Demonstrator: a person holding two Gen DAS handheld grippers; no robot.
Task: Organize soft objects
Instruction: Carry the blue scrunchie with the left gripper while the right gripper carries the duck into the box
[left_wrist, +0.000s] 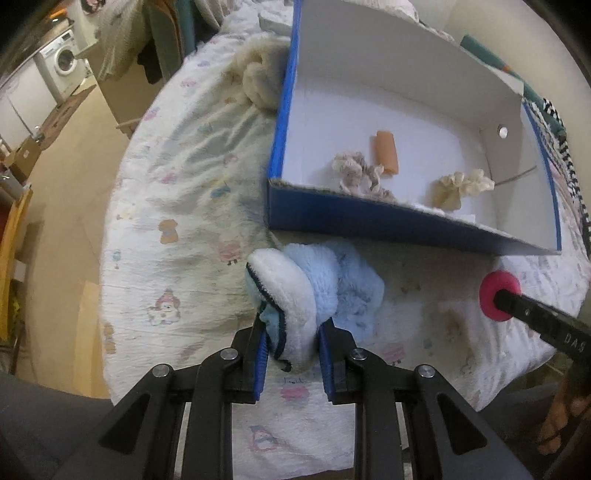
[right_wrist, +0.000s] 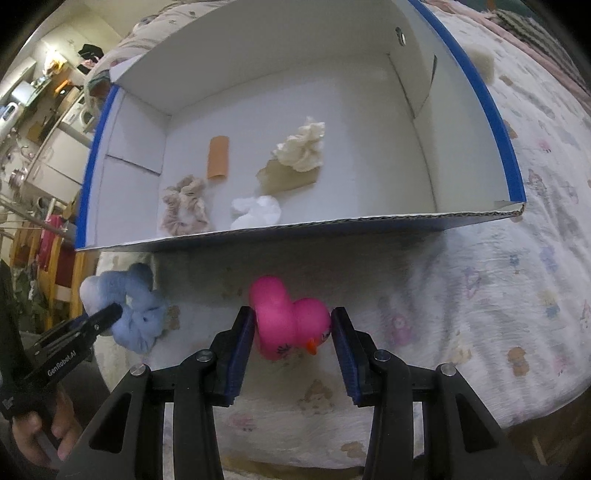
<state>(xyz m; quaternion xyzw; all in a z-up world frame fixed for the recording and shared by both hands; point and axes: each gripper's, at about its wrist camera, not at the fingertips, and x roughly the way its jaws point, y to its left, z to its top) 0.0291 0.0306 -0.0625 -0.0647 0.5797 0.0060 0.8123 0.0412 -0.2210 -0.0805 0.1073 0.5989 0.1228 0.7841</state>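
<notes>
My left gripper (left_wrist: 291, 354) is shut on a fluffy blue and white plush item (left_wrist: 295, 295) just in front of the blue-edged white box (left_wrist: 369, 221). My right gripper (right_wrist: 291, 332) is shut on a pink rubber duck (right_wrist: 288, 321) near the box's front wall (right_wrist: 295, 230). Inside the box lie a beige scrunchie (right_wrist: 184, 210), an orange tube (right_wrist: 218, 157), a cream scrunchie (right_wrist: 303, 147) and a white soft item (right_wrist: 255, 212). The plush also shows in the right wrist view (right_wrist: 125, 310), and the duck in the left wrist view (left_wrist: 498, 291).
A bed sheet with cartoon prints (left_wrist: 177, 221) covers the surface. A cream fluffy item (left_wrist: 258, 81) lies left of the box. Another cream soft item (right_wrist: 484, 61) lies at the box's far right. The floor and a washing machine (left_wrist: 62, 62) are to the left.
</notes>
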